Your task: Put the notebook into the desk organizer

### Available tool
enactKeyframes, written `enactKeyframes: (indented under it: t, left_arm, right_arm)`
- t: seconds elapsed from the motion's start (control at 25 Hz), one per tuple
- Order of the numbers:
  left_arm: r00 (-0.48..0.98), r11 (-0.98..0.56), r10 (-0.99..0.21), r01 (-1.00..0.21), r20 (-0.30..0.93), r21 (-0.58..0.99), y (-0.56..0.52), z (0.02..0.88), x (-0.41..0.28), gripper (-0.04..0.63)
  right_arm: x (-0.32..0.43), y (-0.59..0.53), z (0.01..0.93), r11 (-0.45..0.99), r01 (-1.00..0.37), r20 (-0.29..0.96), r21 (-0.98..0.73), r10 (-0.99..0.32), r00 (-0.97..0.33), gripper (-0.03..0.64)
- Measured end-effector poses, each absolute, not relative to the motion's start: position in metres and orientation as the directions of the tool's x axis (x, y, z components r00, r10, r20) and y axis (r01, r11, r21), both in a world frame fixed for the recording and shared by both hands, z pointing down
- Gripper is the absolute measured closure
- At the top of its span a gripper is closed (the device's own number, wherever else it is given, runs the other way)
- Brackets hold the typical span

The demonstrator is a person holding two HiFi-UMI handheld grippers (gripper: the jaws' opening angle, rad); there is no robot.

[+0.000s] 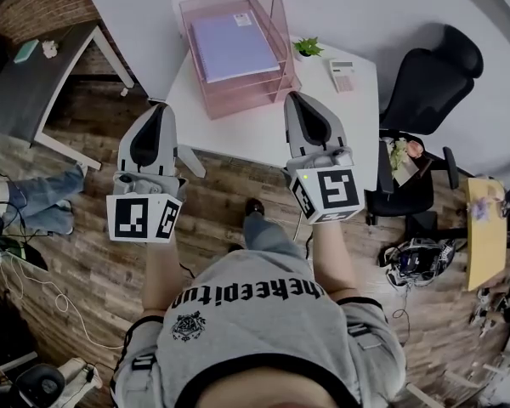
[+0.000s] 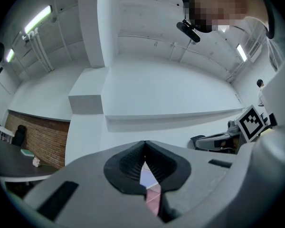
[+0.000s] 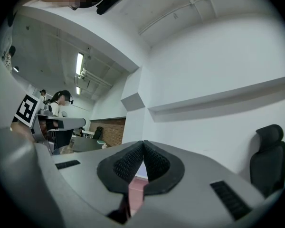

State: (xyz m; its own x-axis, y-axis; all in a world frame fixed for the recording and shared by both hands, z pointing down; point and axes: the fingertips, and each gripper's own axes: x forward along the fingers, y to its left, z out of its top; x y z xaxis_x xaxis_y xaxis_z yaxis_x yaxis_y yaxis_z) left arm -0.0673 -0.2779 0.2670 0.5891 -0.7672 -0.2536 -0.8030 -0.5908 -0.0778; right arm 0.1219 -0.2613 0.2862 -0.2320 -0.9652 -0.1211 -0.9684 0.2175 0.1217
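Notebook (image 1: 232, 45) lies in the top tray of the pink desk organizer (image 1: 280, 24). It is likely light, thin and bendy, best pinched at an edge. Left hand-held gripper (image 1: 161, 107) and right hand-held gripper (image 1: 294, 97) are clenched, empty.

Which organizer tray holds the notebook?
The top tray of the pink organizer: the lavender notebook lies in it; the lower trays show only their front edges.

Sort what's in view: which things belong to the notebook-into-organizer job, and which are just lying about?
Job: notebook, lying in the pink desk organizer; white table; left gripper and right gripper, jaws shut, empty.
Lying about: small plant, calculator, black office chair, dark side table.
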Motion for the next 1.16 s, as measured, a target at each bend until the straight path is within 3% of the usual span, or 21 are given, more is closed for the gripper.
enactKeyframes:
  t: [1.16]
  left_arm:
    - [0.602, -0.604, -0.755, -0.793, -0.259, -0.083, -0.213, 0.267, -0.077, 0.592]
  right_arm:
    - [0.117, -0.184, 0.281, 0.174, -0.983, -0.18, 0.064, -0.967, -0.183, 0.614]
